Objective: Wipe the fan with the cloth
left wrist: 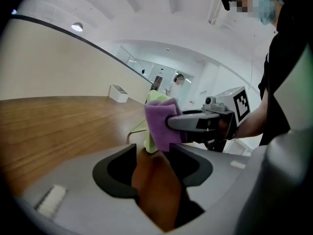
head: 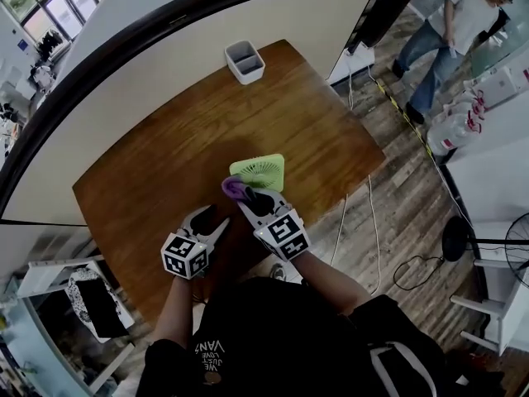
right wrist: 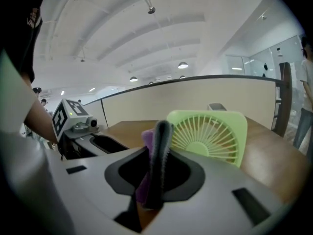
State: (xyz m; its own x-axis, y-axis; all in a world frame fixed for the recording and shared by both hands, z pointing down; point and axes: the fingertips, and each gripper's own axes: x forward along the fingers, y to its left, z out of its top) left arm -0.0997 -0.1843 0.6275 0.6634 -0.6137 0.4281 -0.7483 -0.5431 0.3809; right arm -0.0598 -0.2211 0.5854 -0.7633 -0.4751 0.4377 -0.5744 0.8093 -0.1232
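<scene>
Right tongs (right wrist: 159, 131) clenched on the cloth (right wrist: 145, 137), a soft purple fold pinched between ribbed dark pads. Left tongs (left wrist: 152, 153) released, jaws apart with only bare wood between them, hovering near my edge of the table (head: 165, 155). The fan (right wrist: 210, 133) is a squarish pale-green plastic frame with rounded corners and thin radial slats around a round hub. It stands upright mid-table, with no clear long axis, its grille facing the right tongs. The cloth sits at its near left corner; I cannot tell whether they touch. The table is brown with a visible wood grain.
</scene>
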